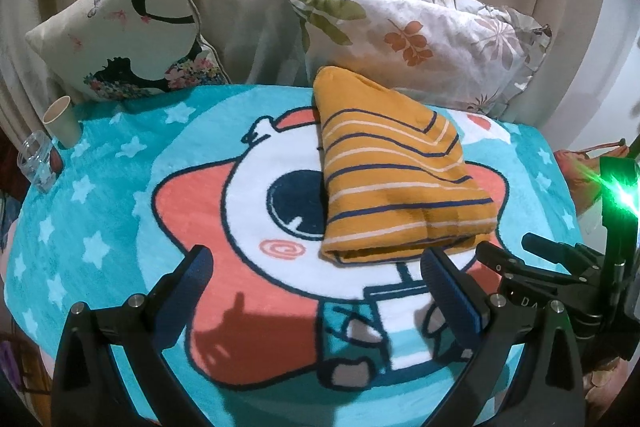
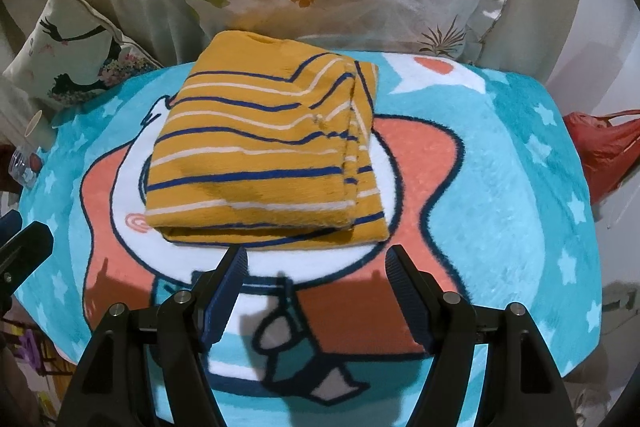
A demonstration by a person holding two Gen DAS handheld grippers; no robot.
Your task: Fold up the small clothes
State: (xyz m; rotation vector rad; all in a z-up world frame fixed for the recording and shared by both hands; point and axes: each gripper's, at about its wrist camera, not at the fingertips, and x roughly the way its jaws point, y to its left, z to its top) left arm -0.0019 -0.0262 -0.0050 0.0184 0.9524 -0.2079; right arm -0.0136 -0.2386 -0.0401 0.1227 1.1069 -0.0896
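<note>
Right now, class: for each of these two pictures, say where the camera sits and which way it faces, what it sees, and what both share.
Left wrist: sits on the left gripper, facing forward and down along its open fingers at the folded striped garment on the cartoon blanket; the right gripper shows at right.
Right wrist: sits on the right gripper, open, facing down at the same garment, nearer and centred.
Shared: garment, blanket, leaf-print pillow, bird cushion, paper cup.
</note>
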